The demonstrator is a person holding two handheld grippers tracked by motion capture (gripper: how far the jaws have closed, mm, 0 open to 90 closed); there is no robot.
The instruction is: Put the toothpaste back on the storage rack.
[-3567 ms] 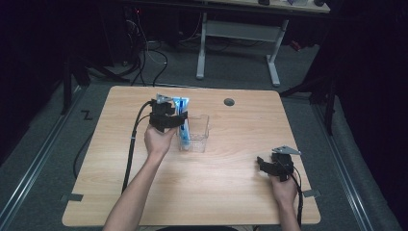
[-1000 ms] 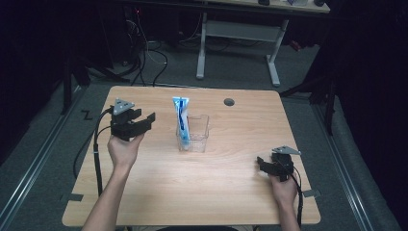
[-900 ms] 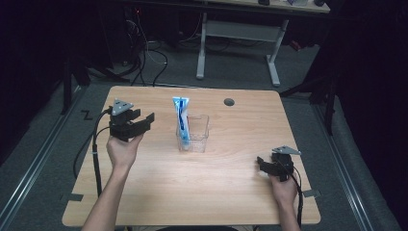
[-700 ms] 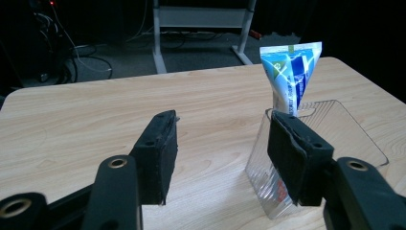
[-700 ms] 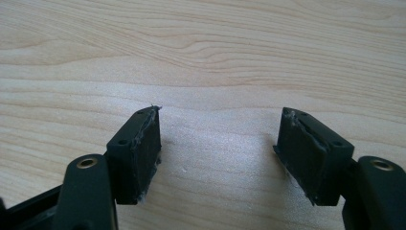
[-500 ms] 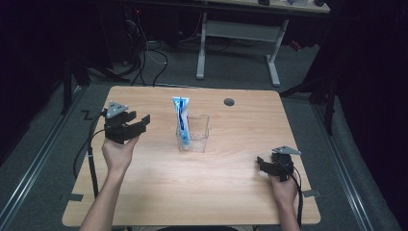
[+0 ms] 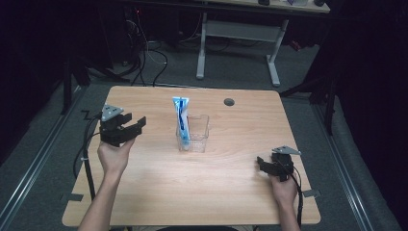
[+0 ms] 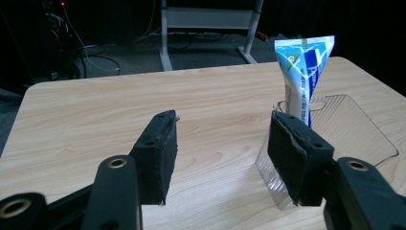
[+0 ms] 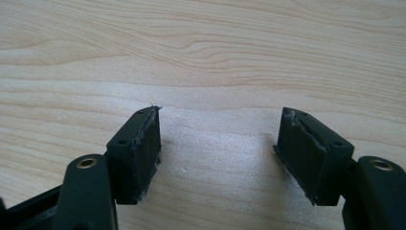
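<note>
A blue-and-white tube (image 7: 181,119) is seen standing upright in a clear plastic container (image 7: 198,136), approx. mid-table (image 7: 202,192), at the container's left end w/ its flat crimped end uppermost and well above the rim. In the left gripper view the tube (image 8: 302,72) is seen leaning against the near-left wall of the container (image 8: 344,129).

The left gripper (image 7: 126,129) is held above the table's left part, well apart from the container; its fingers (image 8: 155,153) are spread apart w/ nothing between them. The right gripper (image 7: 270,166) is parked low at the near right; its fingers (image 9: 136,151) are likewise released, over bare wood.

Risks, as judged from this layout:
- The tube is tall vs. a shallow, light container, so it is propped rather than seated. It could be tipped over, or out over the rim, by any knock to the container wall.
- If the container is approached by the left gripper from the left, the tube's top would prob. be met first and pushed over to the right.
- The container is clear and thin-walled; its edge may be misjudged, and it could be slid or flexed if pinched hard, esp. as it is not steadied by the right gripper.
- The cable trailing off the table's left edge could be snagged during a reach, jerking the hand.
</note>
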